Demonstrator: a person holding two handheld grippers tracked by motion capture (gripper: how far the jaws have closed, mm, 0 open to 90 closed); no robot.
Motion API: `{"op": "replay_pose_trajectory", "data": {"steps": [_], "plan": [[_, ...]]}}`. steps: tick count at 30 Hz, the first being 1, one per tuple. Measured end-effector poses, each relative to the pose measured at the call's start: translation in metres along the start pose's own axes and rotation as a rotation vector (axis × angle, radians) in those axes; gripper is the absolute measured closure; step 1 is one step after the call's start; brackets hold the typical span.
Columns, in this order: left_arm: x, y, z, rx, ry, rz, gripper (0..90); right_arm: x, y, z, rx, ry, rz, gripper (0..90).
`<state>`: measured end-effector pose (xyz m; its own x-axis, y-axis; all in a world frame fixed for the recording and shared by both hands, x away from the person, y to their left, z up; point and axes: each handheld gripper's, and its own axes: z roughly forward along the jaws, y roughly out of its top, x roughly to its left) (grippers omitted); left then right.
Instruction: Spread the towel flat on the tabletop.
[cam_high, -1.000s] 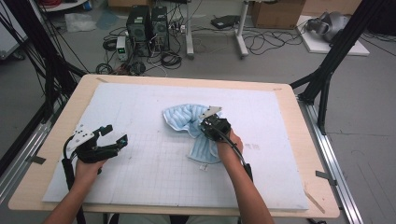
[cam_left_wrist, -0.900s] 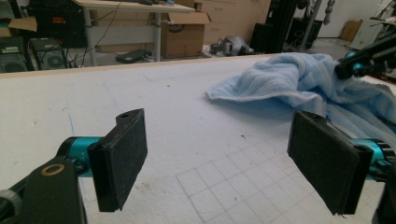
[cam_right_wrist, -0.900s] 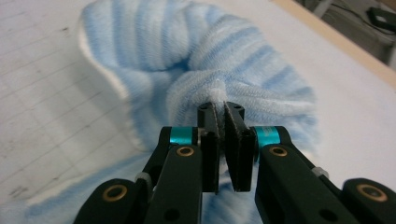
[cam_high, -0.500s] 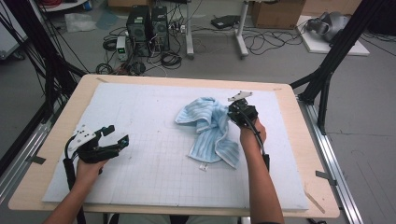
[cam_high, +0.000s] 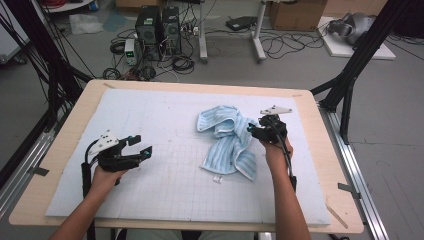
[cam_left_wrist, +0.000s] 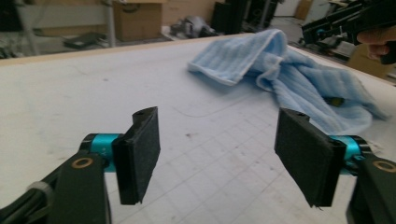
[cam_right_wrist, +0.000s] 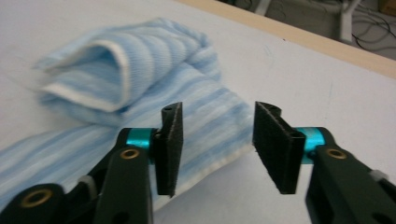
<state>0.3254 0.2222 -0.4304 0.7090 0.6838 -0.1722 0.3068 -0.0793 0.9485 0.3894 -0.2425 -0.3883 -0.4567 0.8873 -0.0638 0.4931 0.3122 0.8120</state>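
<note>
A light blue striped towel (cam_high: 227, 140) lies crumpled on the white mat (cam_high: 150, 115), right of centre, one end folded over. My right gripper (cam_high: 251, 131) hovers at the towel's right edge. Its jaws have just been opening and now stand apart, the pads (cam_right_wrist: 170, 140) not pressing on the towel's hem (cam_right_wrist: 224, 154) that lies below them. My left gripper (cam_high: 142, 145) is held low over the mat at the left, pointing toward the towel (cam_left_wrist: 280, 74). Its jaws have just been closing a little but remain wide, with nothing between them (cam_left_wrist: 219, 154).
The mat covers most of a wooden table (cam_high: 65, 150) with bare borders all round. Black frame legs (cam_high: 350, 75) stand at the back right corner. Cables and computer cases (cam_high: 155, 25) sit on the floor beyond the far edge.
The right gripper carried the towel to the right across the mat, then its jaws opened and let the cloth go. The left gripper edged right, its jaws narrowing slightly.
</note>
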Motion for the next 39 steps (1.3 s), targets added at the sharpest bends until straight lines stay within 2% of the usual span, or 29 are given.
{"op": "replay_pose_trajectory", "data": {"steps": [3,6,8,11,14,16,17,21,23,26,27,28,29,30,31,34,37,39], "plan": [[-0.005,0.005,0.02,0.027,-0.037,-0.013,35.4,0.008,-0.016,-0.017,-0.038,0.019,-0.008,43.8],[-0.013,0.013,0.046,0.059,-0.056,-0.011,34.4,0.01,-0.021,-0.02,-0.028,0.032,-0.012,41.4],[-0.02,0.018,0.064,0.081,-0.071,-0.003,34.3,0.011,-0.026,-0.023,-0.039,0.028,-0.021,41.6],[-0.032,0.023,0.092,0.129,-0.11,0.017,36.0,0.01,-0.035,-0.021,-0.025,0.035,-0.013,41.5],[-0.041,0.022,0.116,0.197,-0.138,0.016,38.3,0.007,-0.036,-0.02,-0.023,0.033,0.0,40.7],[-0.047,0.019,0.128,0.212,-0.148,0.021,43.0,0.006,-0.036,-0.021,-0.028,0.031,0.011,40.1],[-0.05,0.018,0.135,0.244,-0.158,0.023,45.0,0.005,-0.037,-0.022,-0.028,0.032,0.014,39.8],[-0.065,0.012,0.158,0.334,-0.185,0.046,44.4,0.005,-0.037,-0.022,-0.028,0.031,0.022,39.0],[-0.073,0.012,0.166,0.386,-0.178,0.096,40.3,0.005,-0.037,-0.021,-0.025,0.033,0.019,38.9],[-0.081,0.012,0.169,0.412,-0.149,0.169,38.5,0.005,-0.037,-0.021,-0.029,0.032,0.015,38.4],[-0.082,0.012,0.169,0.417,-0.132,0.208,43.2,0.006,-0.037,-0.021,-0.025,0.036,0.021,38.3],[-0.081,0.012,0.168,0.417,-0.128,0.215,48.9,0.006,-0.037,-0.02,-0.025,0.034,0.014,38.2],[-0.079,0.013,0.166,0.418,-0.143,0.209,56.0,0.006,-0.037,-0.02,-0.022,0.036,0.013,37.9],[-0.077,0.014,0.164,0.427,-0.168,0.212,73.4,0.007,-0.037,-0.019,-0.021,0.038,0.016,37.8],[-0.075,0.014,0.163,0.428,-0.168,0.197,84.2,0.008,-0.038,-0.02,-0.019,0.038,0.017,37.8],[-0.066,0.014,0.152,0.428,-0.141,0.178,86.7,0.008,-0.039,-0.02,-0.017,0.038,0.014,37.8],[-0.05,0.01,0.135,0.417,-0.124,0.135,87.0,0.007,-0.041,-0.02,-0.02,0.04,0.021,37.8],[-0.042,0.009,0.121,0.399,-0.111,0.126,87.1,0.008,-0.041,-0.02,-0.019,0.041,0.026,37.9]]}}
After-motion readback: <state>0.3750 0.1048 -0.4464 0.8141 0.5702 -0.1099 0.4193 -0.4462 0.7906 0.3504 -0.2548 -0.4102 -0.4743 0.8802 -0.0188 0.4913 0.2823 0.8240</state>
